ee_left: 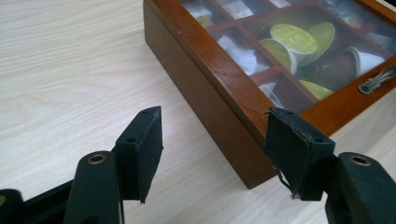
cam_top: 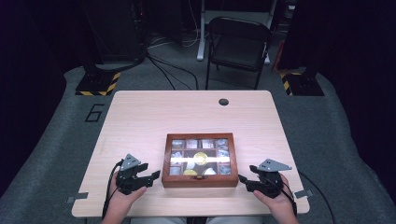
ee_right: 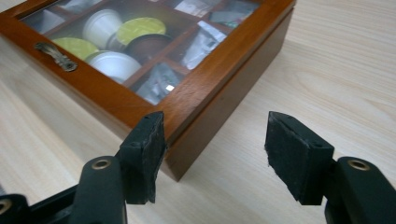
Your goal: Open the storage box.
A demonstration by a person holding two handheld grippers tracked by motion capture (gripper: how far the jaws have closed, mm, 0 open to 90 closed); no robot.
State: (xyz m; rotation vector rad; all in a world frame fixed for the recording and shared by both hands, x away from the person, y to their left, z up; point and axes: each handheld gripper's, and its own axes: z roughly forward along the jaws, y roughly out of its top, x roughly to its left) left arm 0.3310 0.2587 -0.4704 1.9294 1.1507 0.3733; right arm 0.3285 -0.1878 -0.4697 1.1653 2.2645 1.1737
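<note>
the wooden box sits on the near half of the table, roughly centred between the two hands, its glass lid shut and its front edge facing the person. through the lid the dividers show compartments holding pale capsules with yellow-green tops and small wrapped packets, and a little metal handle lies on the front rail of the lid. the left gripper rests low just beside the box's near left corner; in the left gripper view its jaws stand apart with nothing clamped, the corner of the box lying in the gap closer to the right-hand pad, whether that pad touches the wood i cannot tell. the right gripper sits just beside the near right corner; in the right gripper view its jaws are likewise apart and hold nothing, the box corner close against the left-hand pad. a hand holds the left tool and a hand the right. beyond the table stand a dark folding chair and a grey floor mat.
</note>
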